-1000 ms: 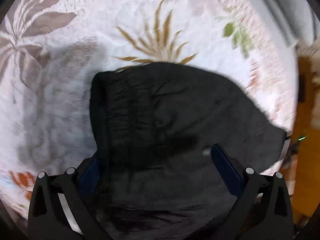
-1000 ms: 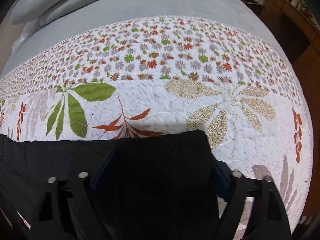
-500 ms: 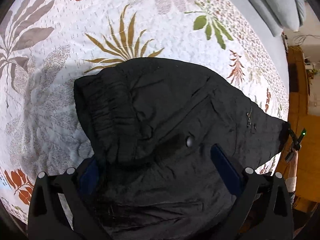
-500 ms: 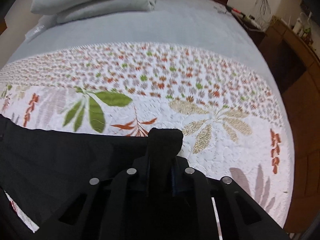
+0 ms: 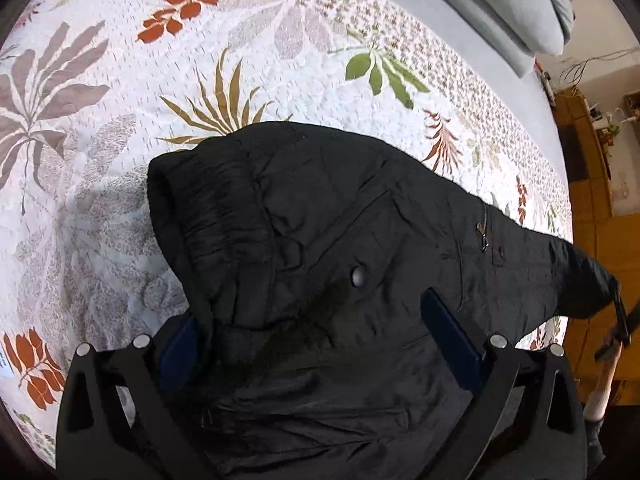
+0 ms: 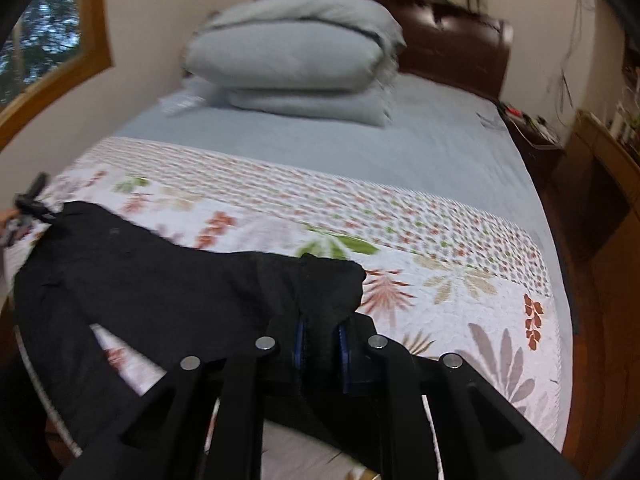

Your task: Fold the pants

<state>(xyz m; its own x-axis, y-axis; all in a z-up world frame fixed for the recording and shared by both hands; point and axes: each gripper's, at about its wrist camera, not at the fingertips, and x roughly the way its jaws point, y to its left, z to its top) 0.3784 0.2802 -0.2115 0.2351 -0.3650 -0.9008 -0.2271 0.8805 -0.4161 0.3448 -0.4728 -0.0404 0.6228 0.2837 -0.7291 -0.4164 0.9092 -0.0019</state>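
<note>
The bed [image 6: 420,152] fills both views, its near half covered by a white quilt [image 5: 120,200] printed with leaves and its far half by a plain blue-grey sheet [image 6: 360,140]. On the sheet, towards the dark wooden headboard [image 6: 452,48], sits a stack of folded grey bedding [image 6: 296,56]. The black pants [image 5: 340,260] lie across the near part of the quilt, with the gathered waistband [image 5: 208,208] towards the quilt's brown fern print and a pocket zipper [image 5: 484,232] showing on the other side. The left hand-held gripper [image 5: 320,332] stands spread wide over the pants, the cloth bunched between its blue pads [image 5: 452,340]; whether they press on the fabric I cannot tell. The right hand-held gripper [image 6: 322,344] is drawn narrow, pinching a fold of the pants near the quilt's front edge, and the cloth trails away from it across the quilt.
</note>
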